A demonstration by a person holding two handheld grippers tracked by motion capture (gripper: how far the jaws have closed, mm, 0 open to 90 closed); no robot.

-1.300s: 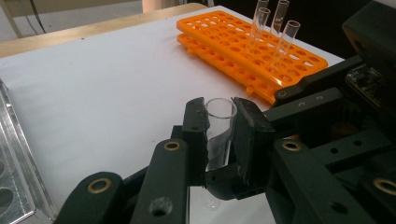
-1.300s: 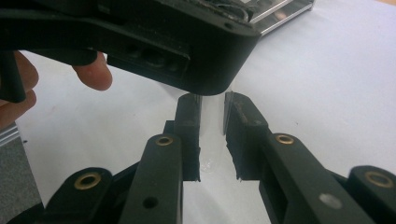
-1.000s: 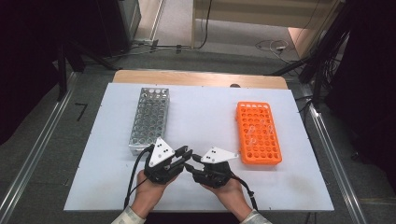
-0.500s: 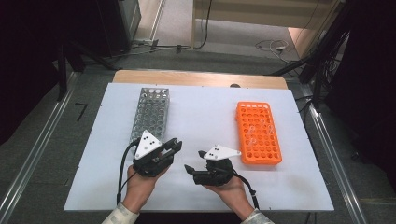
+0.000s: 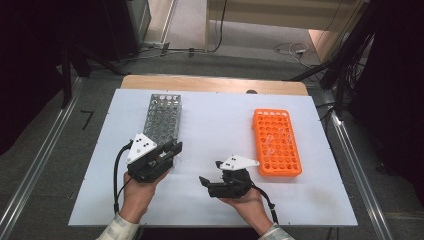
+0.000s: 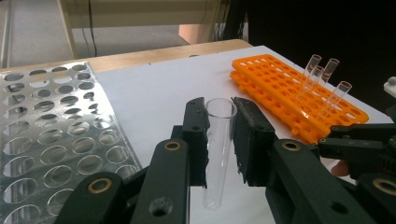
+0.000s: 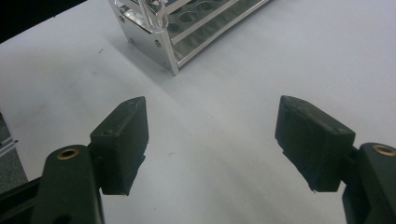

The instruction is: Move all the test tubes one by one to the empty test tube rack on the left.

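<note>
My left gripper [image 5: 172, 150] is shut on a clear, empty test tube [image 6: 218, 149], held upright between its pads just off the near end of the metal rack [image 5: 162, 117]. In the right gripper view the tube's round bottom [image 7: 156, 16] hangs above that rack's corner [image 7: 187, 28]. My right gripper [image 5: 210, 172] rests low over the white table [image 5: 215, 125] near its front. Its jaws have just been opening and stand wide with nothing between them [image 7: 212, 140]. The orange rack [image 5: 275, 142] lies at the right with several clear tubes [image 6: 322, 79] standing in it.
The metal rack's holes [image 6: 51, 121] hold nothing. The other hand's gripper [image 6: 359, 144] sits at the right edge of the left gripper view. A wooden strip [image 5: 215, 84] runs along the table's far edge, with dark floor and cables beyond.
The two grippers were touching tip to tip a second ago. The left one has drawn away to the left and up with the tube, and the right one's jaws have opened and let go.
</note>
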